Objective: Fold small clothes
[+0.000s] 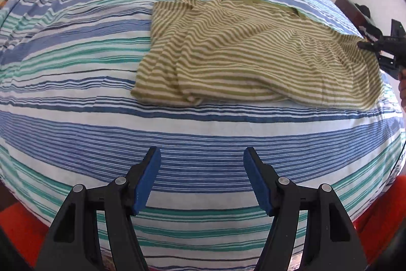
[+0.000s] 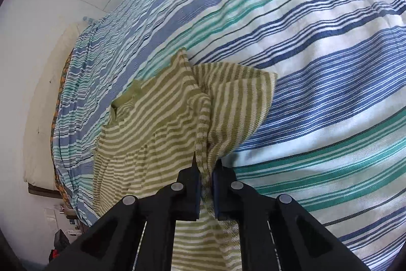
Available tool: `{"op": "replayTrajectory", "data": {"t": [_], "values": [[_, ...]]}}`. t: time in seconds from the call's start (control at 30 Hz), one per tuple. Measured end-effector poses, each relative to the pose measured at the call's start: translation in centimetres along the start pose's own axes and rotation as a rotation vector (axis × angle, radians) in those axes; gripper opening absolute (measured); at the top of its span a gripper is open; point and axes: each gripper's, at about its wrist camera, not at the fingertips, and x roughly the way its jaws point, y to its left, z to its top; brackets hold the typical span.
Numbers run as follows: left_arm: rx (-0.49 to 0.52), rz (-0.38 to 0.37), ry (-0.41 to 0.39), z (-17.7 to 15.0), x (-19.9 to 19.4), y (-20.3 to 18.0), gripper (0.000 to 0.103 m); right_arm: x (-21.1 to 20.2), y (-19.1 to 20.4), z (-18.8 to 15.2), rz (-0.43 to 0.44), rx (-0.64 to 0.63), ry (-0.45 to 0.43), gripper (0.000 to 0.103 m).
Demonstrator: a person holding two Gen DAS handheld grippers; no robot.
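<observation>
One small olive-and-cream striped garment (image 1: 253, 52) lies on a bed covered by a blue, teal and white striped sheet (image 1: 177, 139). It sits toward the far right of the bed in the left wrist view, partly folded, with its left portion already doubled over the middle. There are two grippers. The left gripper (image 1: 202, 179) hovers over bare sheet near the front edge, well apart from the garment, its blue-padded jaws spread wide and holding nothing. The right gripper (image 2: 206, 169) has its jaws closed narrowly on a bunched edge of the garment's right side, lifting it slightly off the sheet. The step in hand appears to be folding that right side inward. The next move likely calls for carrying the pinched edge across to the left, over the middle, then letting go
</observation>
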Motion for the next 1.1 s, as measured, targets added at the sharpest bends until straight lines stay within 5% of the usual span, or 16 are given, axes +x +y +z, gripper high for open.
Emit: {"op": "replayTrajectory", "data": {"t": [0.23,0.47,0.53,0.6,0.63,0.77,0.83,0.93,1.1], "values": [[-0.122,-0.027,-0.029,-1.7,0.0,5.4,0.07,2.6,18.9,-0.1,0.079,-0.223,0.064,0.007],[-0.17,-0.047,-0.048,-2.3,-0.6,7.9,0.07,16.2,31.6,-4.4,0.009,-0.338,0.149,0.008],[-0.18,-0.048,-0.045,-2.6,-0.7,8.5,0.07,20.6,33.0,-6.6,0.033,-0.344,0.228,0.022],[-0.187,-0.056,-0.045,-2.9,-0.8,8.8,0.07,23.5,33.0,-8.2,0.088,-0.306,0.344,0.084],[-0.189,-0.061,-0.045,-3.0,-0.8,8.9,0.07,23.5,33.0,-8.7,0.153,-0.281,0.353,0.092],[-0.194,-0.068,-0.042,-3.1,-0.8,8.9,0.07,18.8,33.7,-8.3,0.346,-0.3,0.304,0.091],[-0.196,-0.07,-0.043,-2.9,-0.8,8.7,0.07,15.7,33.2,-7.3,0.315,-0.352,0.229,0.092],[-0.215,-0.09,-0.05,-2.8,-1.1,9.2,0.07,12.7,30.7,-6.4,0.11,-0.419,0.148,0.092],[-0.286,-0.136,-0.045,-2.0,-0.4,10.7,0.07,13.5,24.2,-10.8,0.257,-0.246,0.236,0.089]]}}
